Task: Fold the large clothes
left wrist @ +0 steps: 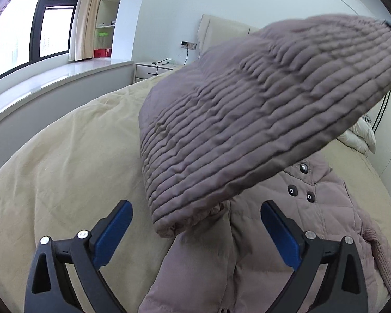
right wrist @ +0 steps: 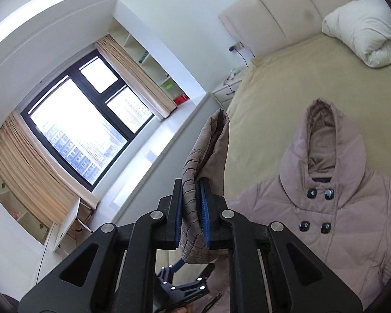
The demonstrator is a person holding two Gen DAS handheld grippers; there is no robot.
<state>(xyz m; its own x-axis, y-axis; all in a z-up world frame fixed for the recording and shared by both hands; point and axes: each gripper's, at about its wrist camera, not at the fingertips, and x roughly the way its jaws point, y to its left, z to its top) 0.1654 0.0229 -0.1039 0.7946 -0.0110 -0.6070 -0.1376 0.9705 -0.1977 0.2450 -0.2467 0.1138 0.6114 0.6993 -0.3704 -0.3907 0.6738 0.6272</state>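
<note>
One coat point(right wrist: 325, 208), four buttons point(right wrist: 312, 193)

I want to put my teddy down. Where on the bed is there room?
Bare bedspread lies between the coat's hood and the pillow, and on the window side of the coat. The coat's side is crowded.

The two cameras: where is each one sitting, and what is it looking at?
Left wrist: sits on the left claw, open, looking across the bed at the coat and its lifted sleeve.
Right wrist: sits on the right claw, shut on the sleeve, looking down at the coat's hood.
Both show coat, bed, window.
</note>
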